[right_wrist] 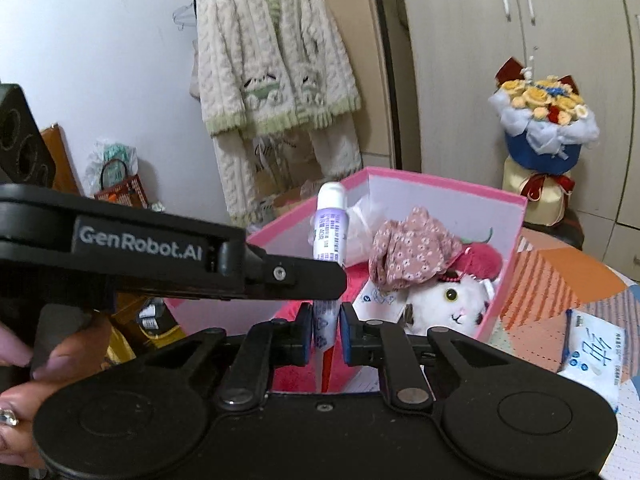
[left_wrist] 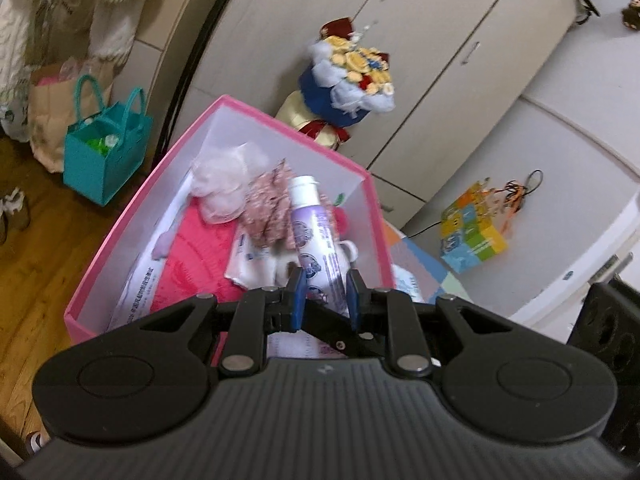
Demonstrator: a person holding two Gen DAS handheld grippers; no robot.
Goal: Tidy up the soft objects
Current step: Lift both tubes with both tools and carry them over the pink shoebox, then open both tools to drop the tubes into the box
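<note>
Pink and open-topped, the box (left_wrist: 100, 264) is sitting on a patchwork-covered table (right_wrist: 560, 280), its near rim hidden behind the grippers in both views. Inside, a red cloth (left_wrist: 192, 264) is lying along the bottom, partly buried under a floral cloth (right_wrist: 412, 256), a pale mesh puff (left_wrist: 222, 188) and a white plush cat (right_wrist: 448, 304) whose lower body is cut off by the box wall. Both tools are meeting on one purple-and-white tube (left_wrist: 316, 236) standing above the box: the left gripper (left_wrist: 323, 295) is pinching its lower part, the right gripper (right_wrist: 325, 330) is closing narrowly on its bottom end. Print on the tube is too blurred to read.
</note>
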